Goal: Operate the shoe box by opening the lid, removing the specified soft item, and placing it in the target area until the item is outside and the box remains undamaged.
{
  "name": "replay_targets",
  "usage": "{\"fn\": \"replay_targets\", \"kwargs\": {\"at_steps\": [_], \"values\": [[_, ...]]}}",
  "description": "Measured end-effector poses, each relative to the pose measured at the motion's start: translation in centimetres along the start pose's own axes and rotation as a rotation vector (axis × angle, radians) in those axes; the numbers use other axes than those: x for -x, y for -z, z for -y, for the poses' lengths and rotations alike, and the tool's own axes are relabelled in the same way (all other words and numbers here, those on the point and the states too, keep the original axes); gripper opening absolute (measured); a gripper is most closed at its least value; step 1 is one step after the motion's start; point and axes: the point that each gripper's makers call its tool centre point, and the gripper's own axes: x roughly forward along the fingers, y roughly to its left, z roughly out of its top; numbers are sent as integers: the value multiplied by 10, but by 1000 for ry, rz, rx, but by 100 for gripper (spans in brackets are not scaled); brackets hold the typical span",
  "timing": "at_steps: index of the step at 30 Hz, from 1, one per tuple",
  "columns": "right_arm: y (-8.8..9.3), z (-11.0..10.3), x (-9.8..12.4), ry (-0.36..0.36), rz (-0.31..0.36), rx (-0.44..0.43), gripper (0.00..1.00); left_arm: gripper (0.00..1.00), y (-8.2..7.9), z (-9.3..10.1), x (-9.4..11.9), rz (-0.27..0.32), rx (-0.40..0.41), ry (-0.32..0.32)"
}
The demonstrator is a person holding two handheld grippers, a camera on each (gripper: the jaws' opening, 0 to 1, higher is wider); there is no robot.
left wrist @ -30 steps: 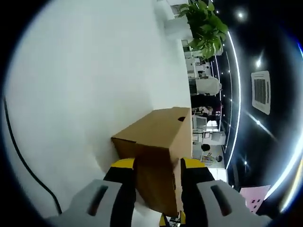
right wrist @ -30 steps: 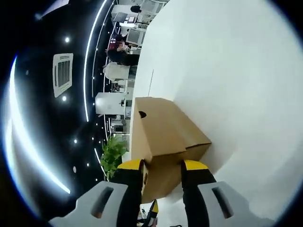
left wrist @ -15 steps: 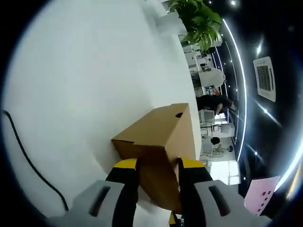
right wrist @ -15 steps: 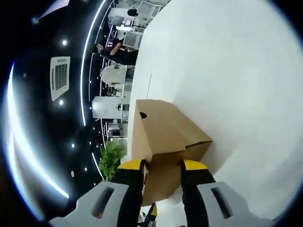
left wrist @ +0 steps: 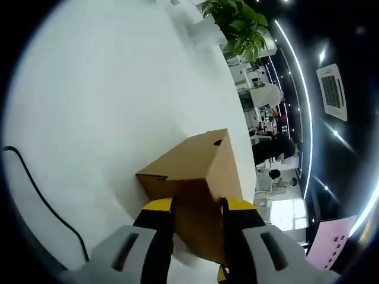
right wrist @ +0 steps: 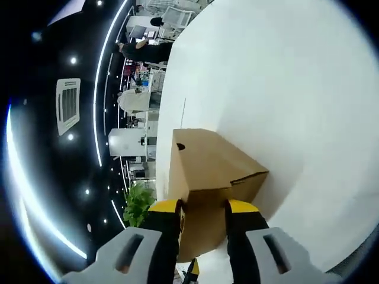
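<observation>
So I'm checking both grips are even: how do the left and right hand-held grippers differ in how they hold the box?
The left hand-held gripper straddles one end of the cardboard box; the right hand-held gripper straddles another part of its edge. A black cable lies on the white table beside the left one. Both have yellow-tipped jaws clamping cardboard.

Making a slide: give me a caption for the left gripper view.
Left hand-held gripper clamps a closed cardboard box on a white table.

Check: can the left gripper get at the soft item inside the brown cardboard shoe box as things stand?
Probably not yet. The brown cardboard shoe box looks closed, and the left gripper is clamped on its end, the right gripper on the other. The lid must open first.
</observation>
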Motion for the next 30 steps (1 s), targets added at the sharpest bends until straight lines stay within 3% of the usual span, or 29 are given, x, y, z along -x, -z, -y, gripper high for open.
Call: {"fn": "replay_targets", "kwargs": {"at_steps": [15,24,30], "values": [[-1,-12,10,28,48,-81,26,30,0,11,11,-13,-17,-56],[-4,-13,8,29,54,-75,26,30,-1,12,11,-34,-36,-25],[-3,-15,9,12,43,-44,26,36,0,19,12,-85,-103,56]]}}
